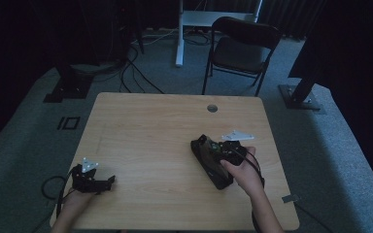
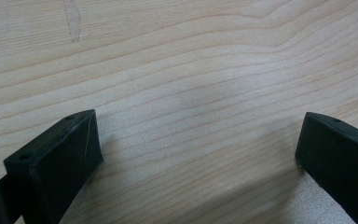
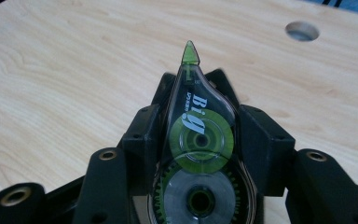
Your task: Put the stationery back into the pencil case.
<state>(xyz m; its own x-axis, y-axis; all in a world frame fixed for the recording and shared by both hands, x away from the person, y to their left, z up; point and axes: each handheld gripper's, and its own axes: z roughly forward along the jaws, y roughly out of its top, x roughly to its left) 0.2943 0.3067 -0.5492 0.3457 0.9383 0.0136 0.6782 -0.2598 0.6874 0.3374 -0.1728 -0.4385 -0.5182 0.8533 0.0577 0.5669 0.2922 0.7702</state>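
Note:
A clear correction-tape dispenser (image 3: 199,140) with green wheels and white lettering stands between the black jaws of my right gripper (image 3: 200,126), its green tip pointing away over the table. Both pads (image 3: 261,140) press on its sides. In the high view the right gripper (image 1: 209,144) is held in a hand at the table's right middle, pointing up and left, and the dispenser (image 1: 215,145) is a small green spot there. My left gripper (image 1: 108,182) rests near the front left edge. Its jaws stand wide apart over bare wood, with nothing between them (image 2: 198,135).
The wooden table (image 1: 150,131) has a round cable hole (image 1: 212,108) near its far edge, also visible in the right gripper view (image 3: 302,31). A dark oblong shape (image 1: 213,170) that I cannot identify lies beside the right hand. A folding chair (image 1: 240,48) stands beyond the table.

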